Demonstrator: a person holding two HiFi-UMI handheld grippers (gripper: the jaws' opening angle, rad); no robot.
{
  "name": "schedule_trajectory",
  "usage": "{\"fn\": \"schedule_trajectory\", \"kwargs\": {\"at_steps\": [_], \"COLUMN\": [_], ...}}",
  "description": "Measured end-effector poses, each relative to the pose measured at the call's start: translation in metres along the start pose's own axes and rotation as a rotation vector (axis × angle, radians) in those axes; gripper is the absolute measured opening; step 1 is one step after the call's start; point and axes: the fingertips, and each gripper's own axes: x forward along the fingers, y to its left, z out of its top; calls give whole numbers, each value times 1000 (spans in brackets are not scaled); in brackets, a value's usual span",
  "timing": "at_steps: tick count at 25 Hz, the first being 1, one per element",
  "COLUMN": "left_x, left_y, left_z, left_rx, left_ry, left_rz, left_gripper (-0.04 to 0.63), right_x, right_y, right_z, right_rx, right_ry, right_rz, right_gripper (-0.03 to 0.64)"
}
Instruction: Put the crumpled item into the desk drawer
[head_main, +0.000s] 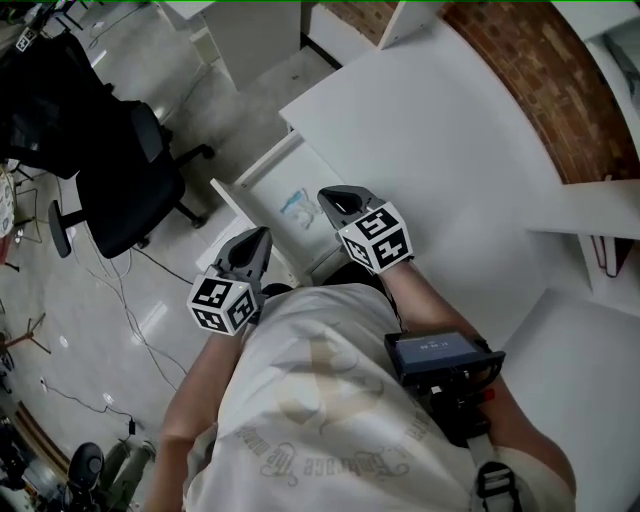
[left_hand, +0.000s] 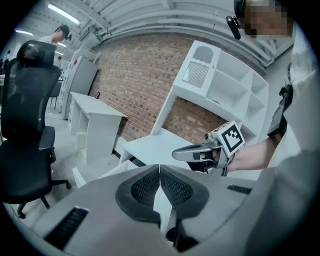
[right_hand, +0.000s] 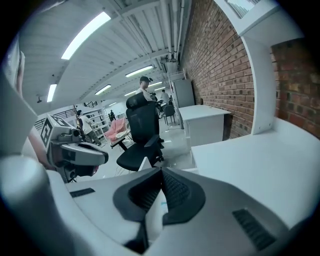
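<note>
A crumpled pale blue and white item (head_main: 297, 208) lies inside the open white drawer (head_main: 255, 172), which is pulled out from the white desk (head_main: 430, 130). My right gripper (head_main: 331, 197) hovers just right of the item, over the drawer's near right side, jaws shut and empty. My left gripper (head_main: 263, 234) is held near the drawer's front end, also shut with nothing in it. In the left gripper view the pads (left_hand: 147, 187) meet, and the right gripper (left_hand: 176, 154) shows ahead. In the right gripper view the pads (right_hand: 172, 190) touch, and the left gripper (right_hand: 103, 158) is at the left.
A black office chair (head_main: 130, 190) stands on the floor left of the drawer, with cables (head_main: 125, 310) trailing near it. A brick wall (head_main: 540, 80) and a white shelf unit (left_hand: 220, 85) back the desk. Other people (right_hand: 145, 87) stand far off.
</note>
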Motion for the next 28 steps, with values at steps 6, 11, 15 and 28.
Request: {"fn": "schedule_trajectory", "kwargs": {"at_steps": [6,11,15,28], "left_x": [4,5,4,2], "left_y": [-7,-14,-19,-33], "left_z": [10,13,13,11], "left_rx": [30,51,65,107], "left_ry": [1,1,2,14], "left_rz": [-43,-75,-94,-147], "left_gripper": [23,23,23,23], "right_x": [-20,-36,-47,-67], "right_y": [1,0,2,10], "right_z": [5,2,-2,-18], "right_rx": [20,51,61,85], "right_ry": [-61,-100,-123,-147], "right_rz": [-26,-52,-71,-115], "right_gripper": [23,23,23,23]}}
